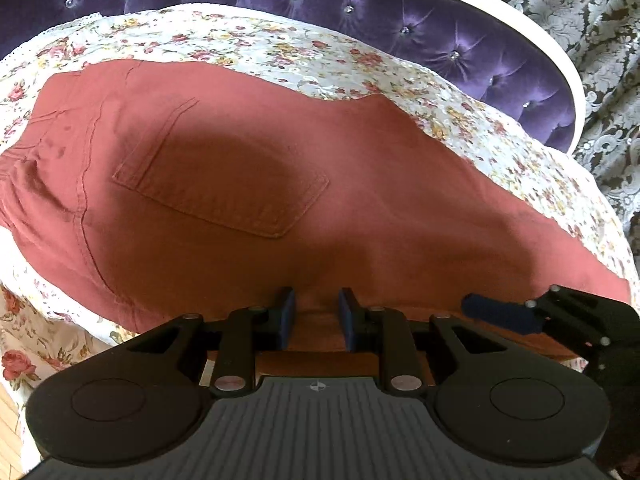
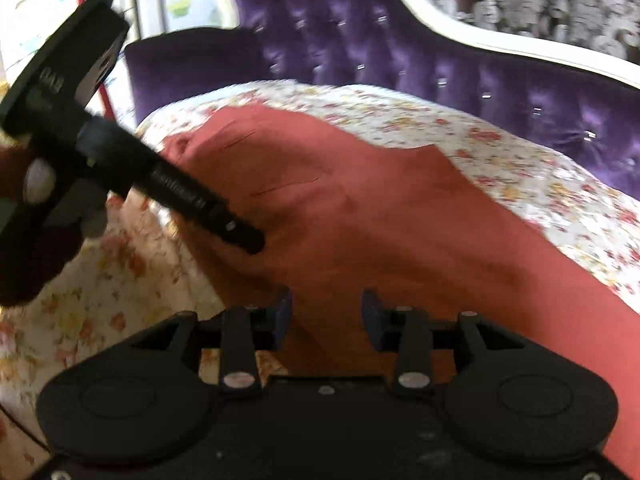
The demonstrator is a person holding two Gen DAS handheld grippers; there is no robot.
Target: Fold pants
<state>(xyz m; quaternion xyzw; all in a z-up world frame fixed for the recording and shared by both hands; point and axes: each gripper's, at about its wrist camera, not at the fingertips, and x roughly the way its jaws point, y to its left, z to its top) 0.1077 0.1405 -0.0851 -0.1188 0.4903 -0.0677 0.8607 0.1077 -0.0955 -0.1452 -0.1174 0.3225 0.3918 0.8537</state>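
Note:
Rust-red pants [image 1: 248,184] lie flat on a floral bedsheet [image 1: 280,48], back pocket [image 1: 224,176] facing up, waist at the left. My left gripper [image 1: 317,312] is open, its blue pads either side of the pants' near edge, nothing clamped. My right gripper [image 2: 326,320] is open over the red cloth [image 2: 380,216] at its near edge. The right gripper's fingers [image 1: 500,314] show at the lower right of the left wrist view. The left gripper's body [image 2: 120,160] crosses the left of the right wrist view, which is blurred.
A purple tufted headboard [image 1: 400,16] with a white frame [image 1: 520,28] runs behind the bed. Patterned grey wallpaper [image 1: 600,20] is beyond it. The bed's edge drops at the lower left, with wooden floor [image 1: 8,432] below.

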